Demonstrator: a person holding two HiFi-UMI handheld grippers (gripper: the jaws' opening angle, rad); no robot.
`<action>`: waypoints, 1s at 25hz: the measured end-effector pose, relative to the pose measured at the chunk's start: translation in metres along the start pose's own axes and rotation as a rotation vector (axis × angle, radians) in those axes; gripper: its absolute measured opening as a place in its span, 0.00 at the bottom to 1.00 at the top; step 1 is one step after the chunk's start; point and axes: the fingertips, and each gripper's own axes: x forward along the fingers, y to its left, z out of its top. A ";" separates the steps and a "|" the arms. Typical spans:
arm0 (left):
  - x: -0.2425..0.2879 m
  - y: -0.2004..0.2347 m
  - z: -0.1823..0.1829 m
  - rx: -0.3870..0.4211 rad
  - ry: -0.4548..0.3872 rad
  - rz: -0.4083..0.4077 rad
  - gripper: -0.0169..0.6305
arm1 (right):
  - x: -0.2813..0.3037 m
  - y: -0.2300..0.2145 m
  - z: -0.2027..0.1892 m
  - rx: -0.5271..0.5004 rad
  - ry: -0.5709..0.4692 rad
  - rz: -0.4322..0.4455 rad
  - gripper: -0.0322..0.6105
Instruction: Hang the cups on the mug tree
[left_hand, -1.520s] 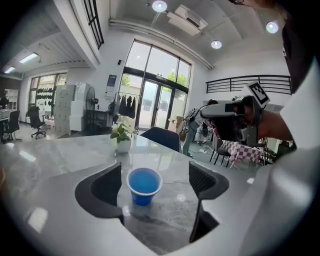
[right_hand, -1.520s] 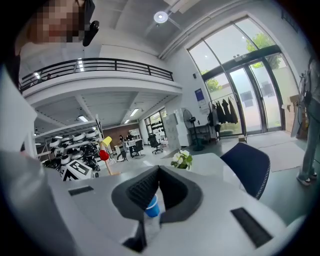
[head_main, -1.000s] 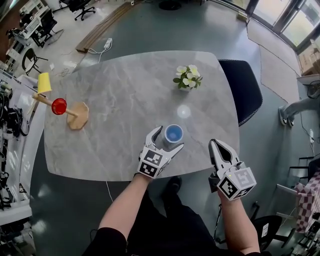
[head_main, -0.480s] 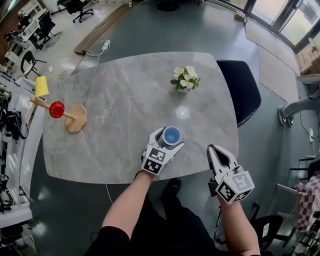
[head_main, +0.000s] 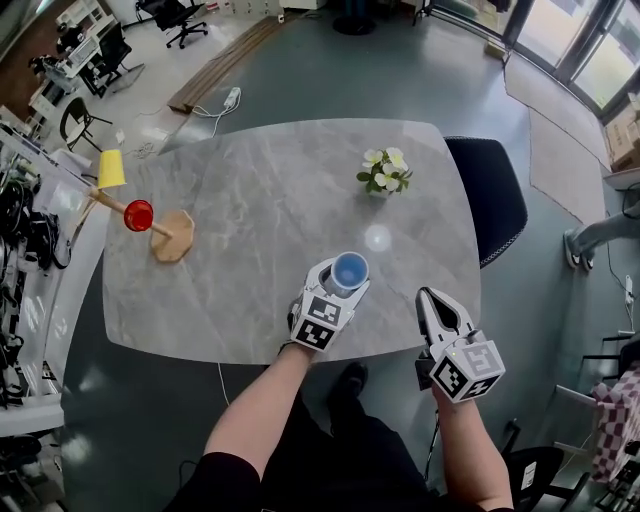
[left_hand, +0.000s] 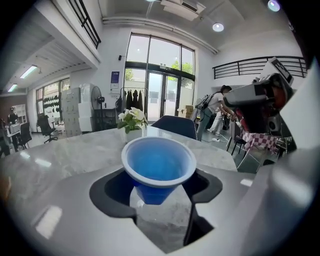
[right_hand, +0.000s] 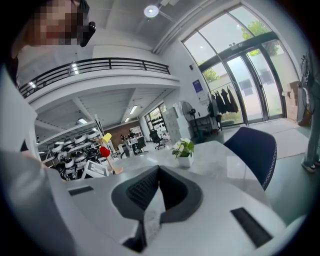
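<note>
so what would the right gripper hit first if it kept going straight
Probably the table top, as the right gripper tilts slightly down; the flower pot stands further along. Depth is unclear.

Blue cup (head_main: 349, 270): plastic, tapered, empty, was held upright w/ mouth up btwn the jaws of the L tongs (head_main: 342, 277), which had just been closed onto it, by the desk's (head_main: 270, 190) near edge. Mug tree (head_main: 172, 237): wooden, flat base, was stood at the desk's far left corner. A yellow cup (head_main: 111, 169) was hung at its top, a red cup (head_main: 138, 214) lower down.
</note>
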 end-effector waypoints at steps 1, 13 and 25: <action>-0.006 0.001 0.006 0.006 -0.002 0.007 0.48 | 0.002 0.002 0.004 0.002 -0.006 0.004 0.07; -0.115 0.065 0.093 0.019 -0.142 0.131 0.48 | 0.040 0.064 0.040 -0.015 -0.034 0.096 0.07; -0.252 0.158 0.089 0.018 -0.189 0.201 0.48 | 0.118 0.206 0.064 -0.084 -0.017 0.228 0.07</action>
